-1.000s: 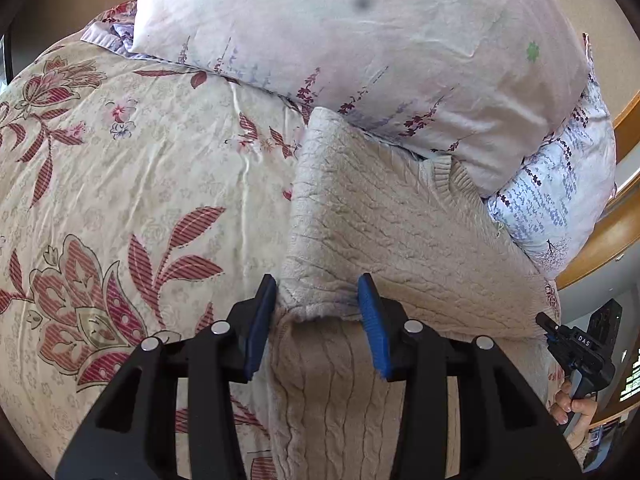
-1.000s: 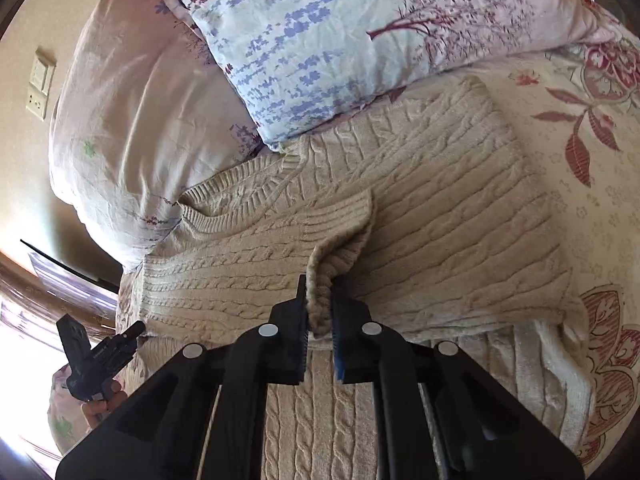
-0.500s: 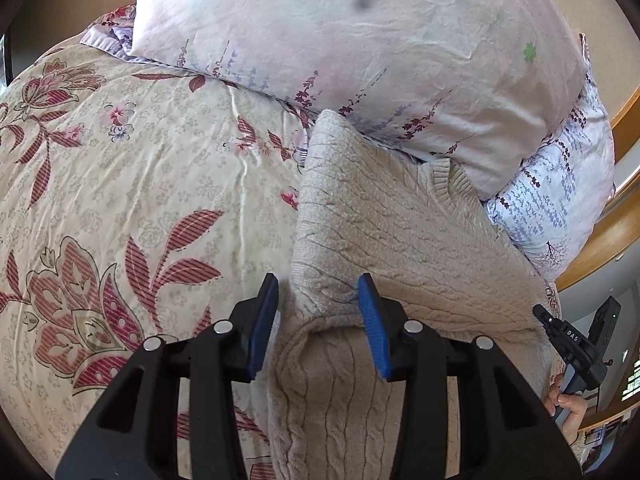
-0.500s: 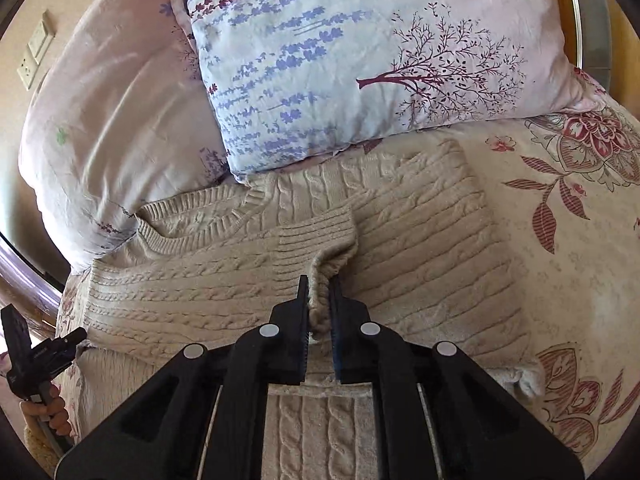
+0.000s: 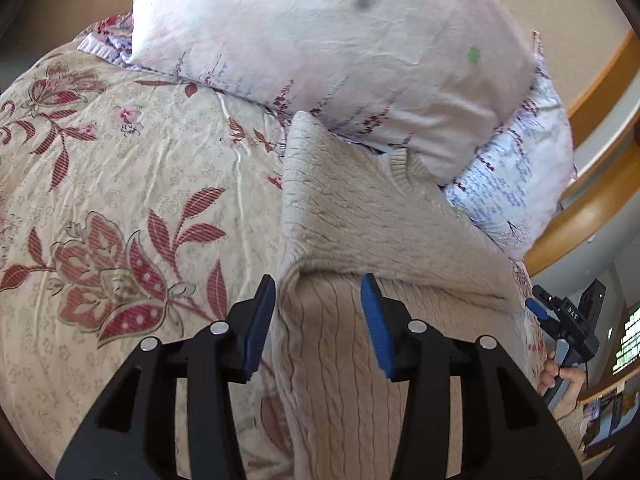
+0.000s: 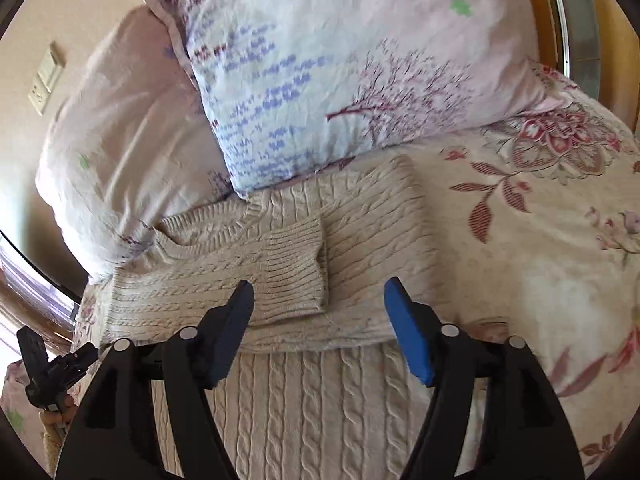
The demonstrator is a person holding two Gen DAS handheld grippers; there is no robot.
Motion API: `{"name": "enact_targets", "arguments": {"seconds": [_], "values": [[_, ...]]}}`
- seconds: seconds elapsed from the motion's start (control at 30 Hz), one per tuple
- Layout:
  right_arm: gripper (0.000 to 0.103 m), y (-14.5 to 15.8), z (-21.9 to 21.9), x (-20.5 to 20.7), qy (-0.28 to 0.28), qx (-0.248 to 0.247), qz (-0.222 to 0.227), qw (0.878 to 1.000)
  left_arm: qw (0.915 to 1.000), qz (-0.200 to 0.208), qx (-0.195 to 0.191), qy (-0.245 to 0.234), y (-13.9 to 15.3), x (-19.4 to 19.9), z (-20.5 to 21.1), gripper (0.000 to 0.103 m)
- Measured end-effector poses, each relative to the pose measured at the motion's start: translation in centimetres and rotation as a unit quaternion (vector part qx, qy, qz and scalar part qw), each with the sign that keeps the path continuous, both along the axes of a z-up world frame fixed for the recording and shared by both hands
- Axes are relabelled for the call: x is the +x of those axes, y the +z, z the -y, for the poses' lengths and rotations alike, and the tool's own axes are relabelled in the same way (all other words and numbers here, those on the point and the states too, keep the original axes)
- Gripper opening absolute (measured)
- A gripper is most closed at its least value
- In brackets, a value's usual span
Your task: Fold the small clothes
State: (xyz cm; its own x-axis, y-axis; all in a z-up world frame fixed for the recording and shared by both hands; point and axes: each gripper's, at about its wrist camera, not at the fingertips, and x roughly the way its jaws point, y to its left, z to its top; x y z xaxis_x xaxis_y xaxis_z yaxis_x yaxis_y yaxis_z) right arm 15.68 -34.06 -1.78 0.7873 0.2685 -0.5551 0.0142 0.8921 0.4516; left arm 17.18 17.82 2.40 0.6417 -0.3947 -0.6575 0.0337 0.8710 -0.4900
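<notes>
A beige cable-knit sweater (image 5: 360, 216) lies on the floral bedspread (image 5: 120, 168), its collar against the pillows. It also shows in the right wrist view (image 6: 360, 240), with a sleeve folded across its body and the ribbed cuff (image 6: 296, 268) lying flat. My left gripper (image 5: 318, 304) is open, its jaws either side of a fold edge of the sweater, holding nothing. My right gripper (image 6: 320, 304) is wide open just above the cuff and empty. Each gripper shows small at the edge of the other's view: the right one (image 5: 568, 320), the left one (image 6: 52, 368).
Two floral pillows (image 5: 340, 48) (image 6: 340, 72) lie behind the sweater's collar. A wooden bed frame (image 5: 592, 216) curves at the right. A wall switch plate (image 6: 46, 76) is on the beige wall. The bedspread (image 6: 540, 248) stretches beside the sweater.
My right gripper has opened and let go of the sleeve cuff, which now lies flat on the sweater. My left gripper stays open at the fold edge, and its view has shifted slightly.
</notes>
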Motion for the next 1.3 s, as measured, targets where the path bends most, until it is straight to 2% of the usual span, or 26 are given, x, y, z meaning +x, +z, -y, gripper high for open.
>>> {"name": "enact_targets", "arguments": {"seconds": [0.1, 0.2, 0.33, 0.53, 0.67, 0.77, 0.8, 0.87, 0.97, 1.2, 1.3], "values": [[0.070, -0.6, 2.8, -3.3, 0.006, 0.033, -0.007, 0.999, 0.9995, 0.023, -0.008, -0.019, 0.8, -3.6, -0.3, 0.052], [0.069, -2.0, 4.9, -6.2, 0.013, 0.074, -0.018, 0.997, 0.9992, 0.027, -0.011, -0.029, 0.6, -6.5, -0.3, 0.052], [0.060, -3.9, 6.1, -9.9, 0.016, 0.109, -0.027, 0.994, 0.9991, 0.013, -0.014, -0.037, -0.5, -9.7, 0.1, 0.052], [0.055, -6.3, 5.8, -13.6, 0.037, 0.153, -0.045, 0.986, 0.9977, -0.021, -0.046, -0.046, -2.9, -12.1, 0.9, 0.051], [0.047, -7.7, 4.5, -14.7, 0.062, 0.167, -0.063, 0.982, 0.9965, -0.021, -0.061, -0.053, -3.4, -13.5, 1.5, 0.046], [0.042, -8.6, 3.9, -16.0, 0.082, 0.195, -0.065, 0.975, 0.9946, -0.024, -0.079, -0.063, -3.9, -14.6, 2.0, 0.038], [0.036, -9.0, 3.8, -16.2, 0.091, 0.209, -0.068, 0.971, 0.9939, -0.025, -0.085, -0.066, -4.1, -15.1, 2.1, 0.034], [0.030, -9.7, 3.5, -16.8, 0.104, 0.231, -0.073, 0.964, 0.9907, -0.032, -0.109, -0.074, -4.5, -15.9, 2.3, 0.029], [0.021, -10.1, 2.8, -17.6, 0.119, 0.227, -0.076, 0.964, 0.9850, -0.042, -0.142, -0.088, -5.2, -16.9, 2.7, 0.020], [0.016, -9.3, 1.5, -18.4, 0.138, 0.203, -0.057, 0.968, 0.9847, -0.044, -0.141, -0.094, -5.1, -17.8, 3.6, 0.014], [0.010, -8.5, 1.3, -18.4, 0.130, 0.180, -0.039, 0.974, 0.9855, -0.039, -0.137, -0.092, -4.9, -17.7, 3.8, 0.008]]}}
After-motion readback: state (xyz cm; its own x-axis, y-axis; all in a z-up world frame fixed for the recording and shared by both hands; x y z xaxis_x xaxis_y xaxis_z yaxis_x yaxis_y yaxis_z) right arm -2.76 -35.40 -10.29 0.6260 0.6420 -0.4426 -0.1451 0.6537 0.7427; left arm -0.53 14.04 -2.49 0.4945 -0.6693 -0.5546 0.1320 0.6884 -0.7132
